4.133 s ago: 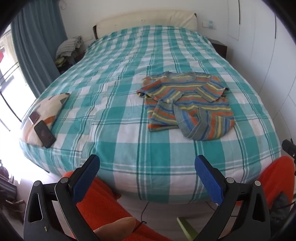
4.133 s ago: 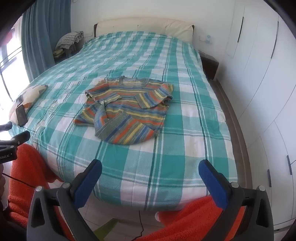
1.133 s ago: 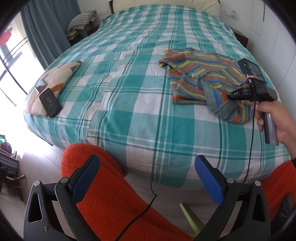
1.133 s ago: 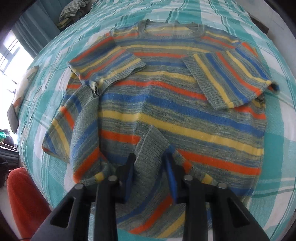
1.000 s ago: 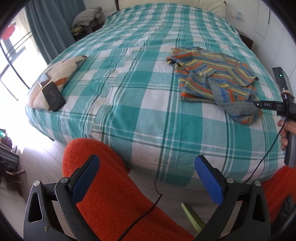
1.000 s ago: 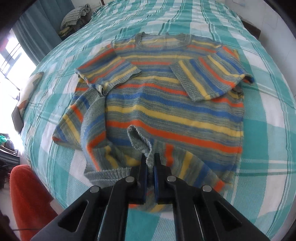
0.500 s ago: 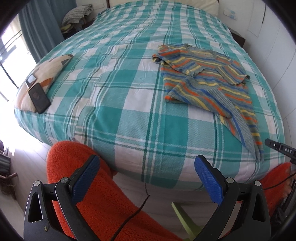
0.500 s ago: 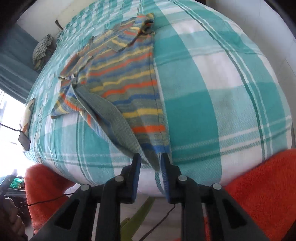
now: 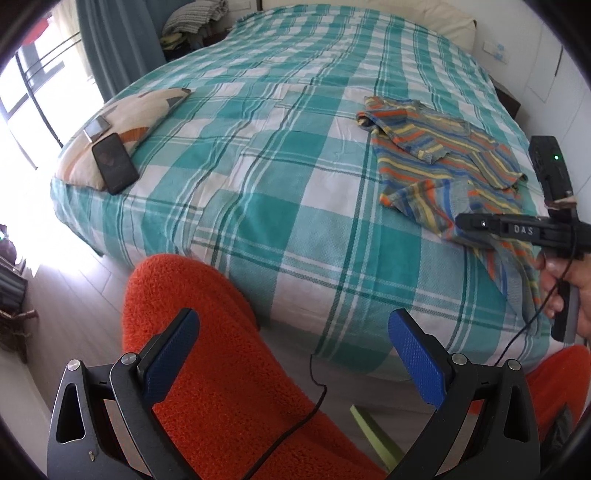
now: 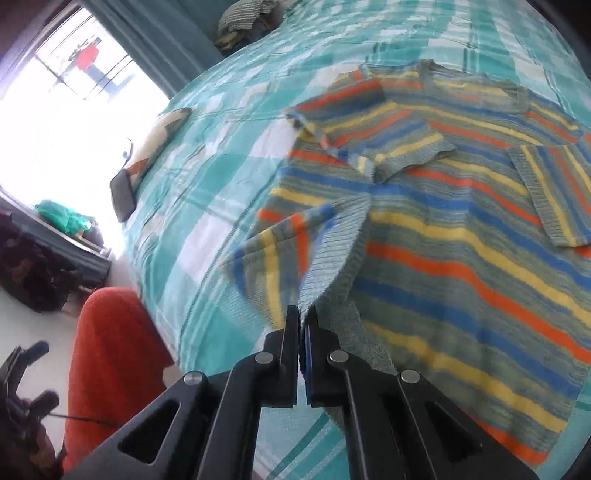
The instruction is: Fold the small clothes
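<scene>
**On the checked bed, a hem pinched**

Near the bed's (image 9: 295,206) foot edge lies the striped sweater (image 10: 461,229), sleeves folded in. Right gripper (image 10: 302,321), angled downward, pinches its ribbed hem between pressed-together fingers. Left gripper (image 9: 291,354) hangs over an orange-clad leg (image 9: 229,369), fingers spread, empty.

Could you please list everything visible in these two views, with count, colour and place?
striped sweater: one, blue, yellow, orange and grey; near bed corner, hem lifted.
bed cover: one, teal and white check.
cushion: one, cream with orange and grey; bed's window-side edge.
phone: one, black; on the cushion.
small card: one, pale; beside the phone.
curtain: teal; by the window.
clothes pile: striped; beyond the bed.
orange fleece legs: below the bed edge.
left claw: open, empty.
right claw: shut on the sweater's hem.
</scene>
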Tool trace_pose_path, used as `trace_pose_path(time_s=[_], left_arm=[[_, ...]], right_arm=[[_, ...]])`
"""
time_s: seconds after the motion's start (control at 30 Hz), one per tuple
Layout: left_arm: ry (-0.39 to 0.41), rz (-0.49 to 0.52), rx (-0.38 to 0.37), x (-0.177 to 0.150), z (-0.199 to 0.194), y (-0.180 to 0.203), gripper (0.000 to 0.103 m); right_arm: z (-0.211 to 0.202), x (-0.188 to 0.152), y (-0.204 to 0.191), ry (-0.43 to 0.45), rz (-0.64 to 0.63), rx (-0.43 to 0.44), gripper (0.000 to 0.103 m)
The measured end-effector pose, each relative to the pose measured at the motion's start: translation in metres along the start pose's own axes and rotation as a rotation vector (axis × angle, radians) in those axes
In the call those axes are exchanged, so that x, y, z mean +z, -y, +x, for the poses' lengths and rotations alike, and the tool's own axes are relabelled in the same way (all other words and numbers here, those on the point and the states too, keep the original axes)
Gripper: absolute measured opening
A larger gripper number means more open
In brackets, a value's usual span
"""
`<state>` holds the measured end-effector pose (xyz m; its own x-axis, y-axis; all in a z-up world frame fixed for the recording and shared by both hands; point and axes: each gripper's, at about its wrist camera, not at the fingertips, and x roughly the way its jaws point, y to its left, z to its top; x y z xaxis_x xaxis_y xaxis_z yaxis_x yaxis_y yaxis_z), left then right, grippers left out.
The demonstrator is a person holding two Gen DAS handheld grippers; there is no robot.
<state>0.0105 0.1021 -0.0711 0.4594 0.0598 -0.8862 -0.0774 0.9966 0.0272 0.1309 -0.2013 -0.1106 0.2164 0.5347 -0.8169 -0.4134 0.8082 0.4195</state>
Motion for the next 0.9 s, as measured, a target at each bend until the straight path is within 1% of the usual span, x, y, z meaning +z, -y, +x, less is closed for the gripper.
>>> trace_pose_path(time_s=[0.03,0.07,0.13,0.17,0.2,0.23,0.27,0.3,0.33,0.4,0.43,0.5,0.53,0.57,0.6,0.63,0.67,0.7,0.73,0.77,0.8,0.83,0.87,0.9], left_arm=[[-0.010,-0.015,-0.002,0.000,0.006,-0.005,0.102],[-0.017,-0.027,-0.009,0.001,0.011,-0.009,0.102],[-0.021,-0.047,-0.047,0.006,0.023,-0.012,0.102],[-0.017,-0.052,-0.071,0.010,0.029,-0.011,0.102],[-0.017,-0.053,-0.088,0.015,0.036,-0.009,0.102],[-0.027,-0.050,-0.112,0.021,0.044,-0.005,0.102],[-0.039,-0.043,-0.143,0.027,0.053,0.000,0.102],[-0.057,-0.039,-0.173,0.032,0.062,0.005,0.102],[-0.075,-0.038,-0.207,0.038,0.074,0.011,0.102],[-0.126,-0.028,-0.238,0.042,0.098,0.023,0.102],[-0.157,-0.020,-0.239,0.042,0.111,0.029,0.102],[-0.197,0.009,-0.220,0.036,0.131,0.041,0.102],[-0.222,0.031,-0.204,0.031,0.140,0.046,0.102],[-0.248,0.053,-0.192,0.025,0.148,0.051,0.102],[-0.276,0.068,-0.188,0.020,0.155,0.056,0.101],[-0.295,0.074,-0.193,0.015,0.158,0.059,0.099],[-0.303,0.078,-0.202,0.011,0.159,0.062,0.096],[-0.307,0.084,-0.211,0.008,0.158,0.065,0.080],[-0.312,0.091,-0.228,0.006,0.158,0.069,0.058],[-0.315,0.097,-0.252,0.005,0.157,0.073,0.049],[-0.309,0.103,-0.269,0.005,0.155,0.076,0.029],[-0.302,0.115,-0.283,0.005,0.153,0.080,0.002],[-0.303,0.130,-0.285,0.005,0.149,0.082,0.003],[-0.292,0.146,-0.275,0.005,0.143,0.082,0.002]], right_arm=[[-0.008,-0.019,-0.026,-0.024,-0.085,0.054,0.003],[-0.013,-0.041,-0.052,-0.062,-0.167,0.083,0.002],[-0.014,-0.091,-0.089,-0.170,-0.288,0.125,0.002],[-0.011,-0.114,-0.099,-0.225,-0.316,0.128,0.003],[-0.008,-0.132,-0.103,-0.257,-0.327,0.116,0.005],[-0.006,-0.148,-0.101,-0.269,-0.326,0.100,0.009],[-0.006,-0.157,-0.096,-0.265,-0.315,0.079,0.015],[-0.010,-0.162,-0.087,-0.250,-0.284,0.055,0.016],[-0.017,-0.161,-0.072,-0.216,-0.220,0.034,0.016],[-0.050,-0.157,-0.032,-0.095,-0.035,0.017,0.016],[-0.071,-0.154,-0.008,-0.017,0.075,0.004,0.017],[-0.116,-0.157,0.045,0.127,0.294,-0.056,0.023],[-0.135,-0.164,0.073,0.184,0.405,-0.092,0.029],[-0.152,-0.175,0.101,0.219,0.516,-0.133,0.032],[-0.165,-0.186,0.124,0.227,0.609,-0.175,0.033],[-0.172,-0.197,0.142,0.212,0.666,-0.204,0.034],[-0.176,-0.204,0.153,0.188,0.690,-0.215,0.034],[-0.175,-0.208,0.158,0.166,0.693,-0.208,0.034],[-0.169,-0.212,0.158,0.149,0.688,-0.179,0.034],[-0.160,-0.213,0.156,0.132,0.680,-0.134,0.034],[-0.147,-0.213,0.151,0.114,0.671,-0.095,0.034],[-0.133,-0.211,0.148,0.095,0.661,-0.071,0.034],[-0.119,-0.209,0.143,0.080,0.651,-0.067,0.034],[-0.105,-0.209,0.143,0.068,0.650,-0.078,0.029]])
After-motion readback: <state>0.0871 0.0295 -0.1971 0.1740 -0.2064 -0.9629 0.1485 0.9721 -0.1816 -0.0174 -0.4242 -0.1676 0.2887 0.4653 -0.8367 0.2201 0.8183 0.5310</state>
